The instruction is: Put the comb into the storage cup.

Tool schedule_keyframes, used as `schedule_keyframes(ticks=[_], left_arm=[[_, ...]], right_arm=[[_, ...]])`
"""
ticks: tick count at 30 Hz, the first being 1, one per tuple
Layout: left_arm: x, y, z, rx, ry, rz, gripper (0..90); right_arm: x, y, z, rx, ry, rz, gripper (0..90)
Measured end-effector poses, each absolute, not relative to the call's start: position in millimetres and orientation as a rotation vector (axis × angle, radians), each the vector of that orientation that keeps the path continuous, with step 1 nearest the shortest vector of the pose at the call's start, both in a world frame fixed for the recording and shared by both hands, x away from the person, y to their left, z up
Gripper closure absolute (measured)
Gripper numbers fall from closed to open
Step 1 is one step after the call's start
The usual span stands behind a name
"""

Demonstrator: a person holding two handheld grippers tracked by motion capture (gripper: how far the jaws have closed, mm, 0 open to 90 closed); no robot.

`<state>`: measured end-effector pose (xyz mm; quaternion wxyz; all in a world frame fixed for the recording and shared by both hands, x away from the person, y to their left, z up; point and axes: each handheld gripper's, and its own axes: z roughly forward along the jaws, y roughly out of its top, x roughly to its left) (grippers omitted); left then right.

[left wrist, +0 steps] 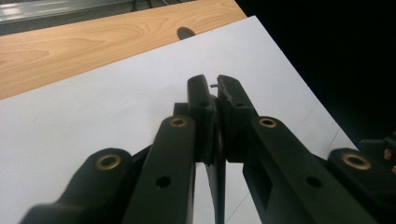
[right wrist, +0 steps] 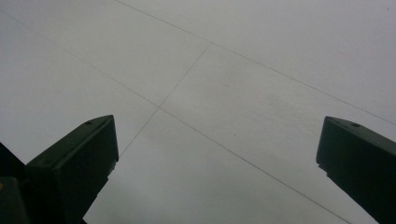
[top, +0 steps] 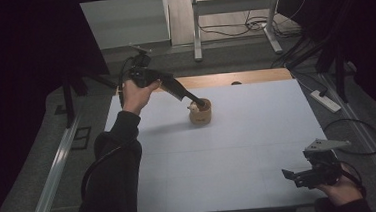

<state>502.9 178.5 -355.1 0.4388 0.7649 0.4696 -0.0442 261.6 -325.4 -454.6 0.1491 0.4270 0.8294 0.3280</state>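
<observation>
Gripping: left gripper closed on a thin dark piece at the wooden cup, far centre of the white table
Idle: right gripper gaped wide, near right
Risk: tugging sideways might have tipped the cup
Surroundings: power strip right; nothing blocked the way

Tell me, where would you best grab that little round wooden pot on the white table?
Probably by its wall at the rim, coming down from above. The pot stands upright with its mouth open to the top, so one of the fingers can slip inside and one stay outside. The left gripper slants into the mouth from the far left, so the near side looks freer.
</observation>
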Motion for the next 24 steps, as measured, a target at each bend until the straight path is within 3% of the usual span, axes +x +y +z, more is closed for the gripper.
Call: schedule_keyframes(ticks=[24], left_arm=[[511,162,-367,1.948,1.182,-0.122,83.6]], right_arm=[[261,-325,-455,1.222,2.386,0.945,0.0]])
